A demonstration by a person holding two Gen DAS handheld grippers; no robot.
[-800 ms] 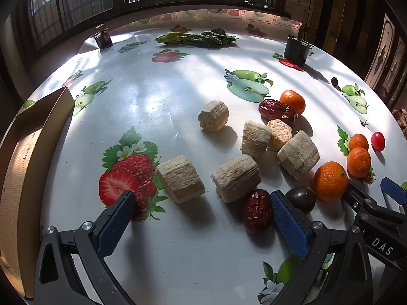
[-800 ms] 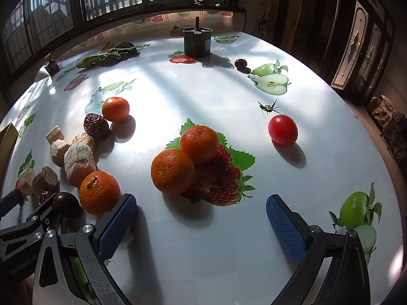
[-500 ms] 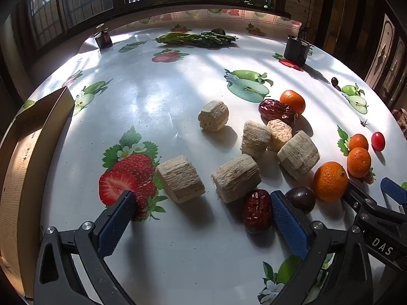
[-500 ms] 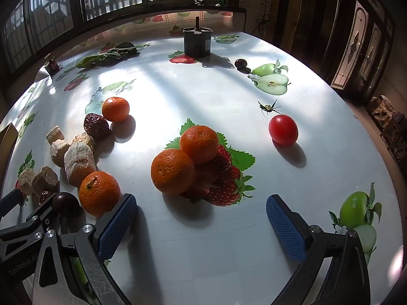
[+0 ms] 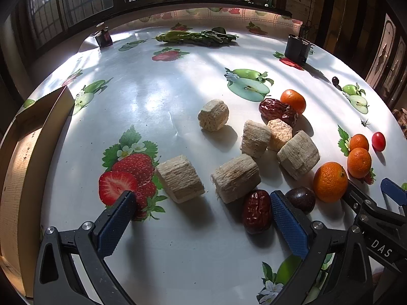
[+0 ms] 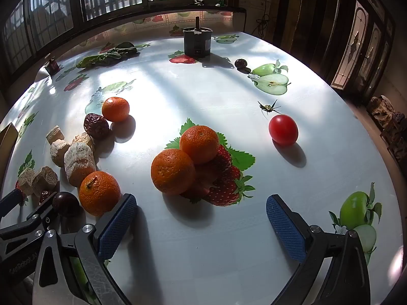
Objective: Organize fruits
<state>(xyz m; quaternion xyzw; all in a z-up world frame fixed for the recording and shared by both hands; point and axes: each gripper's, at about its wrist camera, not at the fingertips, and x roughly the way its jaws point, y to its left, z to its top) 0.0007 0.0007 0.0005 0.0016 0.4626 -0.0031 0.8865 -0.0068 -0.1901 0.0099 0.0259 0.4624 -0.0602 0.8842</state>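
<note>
Nothing has moved since the earlier frames: both grippers hang over the table (image 5: 162, 106) in the same places, and every fruit lies where it did.

The left gripper (image 5: 201, 218) has its jaws wide and empty. Only its view shows the cardboard box (image 5: 17, 167) at the table's left edge and all the pale cane chunks (image 5: 235, 178) spread out. One red date (image 5: 256, 211) lies just inside its right finger, touching or nearly so; a dark plum (image 5: 301, 199) sits just outside that finger, beside an orange (image 5: 330, 181). A second date (image 5: 277, 111) lies farther off against a small orange (image 5: 293, 101).

The right gripper (image 6: 201, 213) is also wide and empty. Its view alone shows clearly the two touching oranges (image 6: 188, 157) on the strawberry print, centred ahead of the jaws and just beyond the fingertips. A tomato (image 6: 283, 129) lies apart to the right, near an insect (image 6: 267, 107). The stemmed orange (image 6: 99, 193) sits just outside its left finger. Far back stand a dark canister (image 6: 198, 42) and some greens (image 6: 109, 56).
</note>
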